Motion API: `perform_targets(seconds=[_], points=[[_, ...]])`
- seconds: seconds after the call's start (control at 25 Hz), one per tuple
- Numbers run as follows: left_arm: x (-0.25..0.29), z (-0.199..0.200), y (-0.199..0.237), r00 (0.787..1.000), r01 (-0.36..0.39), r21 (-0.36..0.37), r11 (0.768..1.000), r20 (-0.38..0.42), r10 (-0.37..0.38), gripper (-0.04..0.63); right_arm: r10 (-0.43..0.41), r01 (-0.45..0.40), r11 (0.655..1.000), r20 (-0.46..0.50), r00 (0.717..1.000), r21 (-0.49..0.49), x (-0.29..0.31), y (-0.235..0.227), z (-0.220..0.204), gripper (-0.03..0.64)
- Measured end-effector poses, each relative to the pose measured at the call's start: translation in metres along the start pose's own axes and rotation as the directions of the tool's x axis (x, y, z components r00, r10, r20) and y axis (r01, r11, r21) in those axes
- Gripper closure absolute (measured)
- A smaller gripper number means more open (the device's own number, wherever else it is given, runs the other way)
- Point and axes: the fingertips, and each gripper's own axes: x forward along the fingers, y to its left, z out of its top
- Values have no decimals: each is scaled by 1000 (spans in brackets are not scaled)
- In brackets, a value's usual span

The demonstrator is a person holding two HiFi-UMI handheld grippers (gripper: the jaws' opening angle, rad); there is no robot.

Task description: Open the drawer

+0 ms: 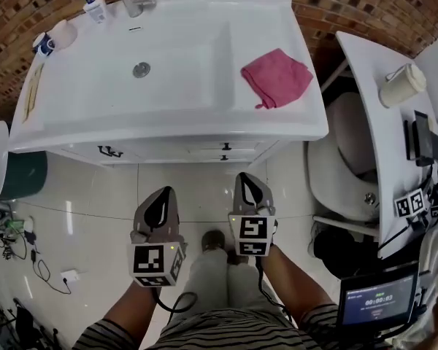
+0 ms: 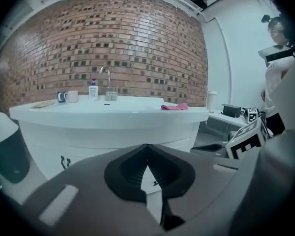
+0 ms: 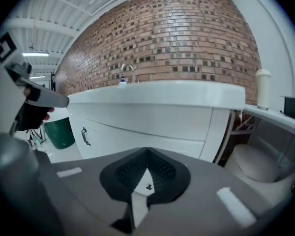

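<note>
Drawer (image 1: pixel 217 152) mostly out of sight under basin rim (image 1: pixel 168 133); left gripper (image 1: pixel 163 195), right gripper (image 1: pixel 245 181) both closed tight, empty.

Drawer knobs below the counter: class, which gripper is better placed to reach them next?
Right, probably. In the head view the right gripper sits almost straight before the drawer knobs; the left gripper is further aside. Both are shut, so its jaws must open first.

Open tiled floor (image 1: pixel 204 192) gives free passage straight ahead to the drawer fronts (image 1: pixel 182 154). The countertop (image 1: pixel 168 122) overhangs them (so approach from above is blocked). A green bin (image 1: pixel 22 175) narrows the left side, the toilet (image 1: pixel 347 159) and white side table (image 1: pixel 372 71) the right; cables (image 1: pixel 18 250) lie low left.
</note>
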Motion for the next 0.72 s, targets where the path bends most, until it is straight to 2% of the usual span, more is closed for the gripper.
perform_targets(seconds=[0.04, 0.08, 0.12, 0.28, 0.4, 0.52, 0.72], points=[[8, -8, 1, 1000, -1, -9, 1000, 0, 1, 580, 0, 0, 1000, -8, 1000, 9, 18, 2, -12, 608], [15, -17, 1, 1000, -1, -15, 1000, 0, 1, 580, 0, 0, 1000, -15, 1000, 12, 35, 5, -22, 482], [21, -24, 1, 1000, -2, -23, 1000, -2, 2, 578, 0, 0, 1000, -17, 1000, 7, 52, 7, -31, 412], [44, -47, 4, 1000, -13, -66, 998, -1, 13, 578, -39, 39, 998, -4, 999, -42, 107, 7, -52, 407], [56, -55, 7, 1000, -6, -77, 997, 23, 8, 578, -106, 105, 994, -33, 994, -19, 135, -7, -71, 407], [64, -61, 13, 999, -3, -87, 996, 33, 6, 580, -135, 135, 991, -42, 990, -11, 153, -13, -81, 408], [68, -72, 21, 1000, -12, -107, 994, 22, 14, 578, -150, 150, 989, -20, 989, 5, 164, -14, -80, 448]])
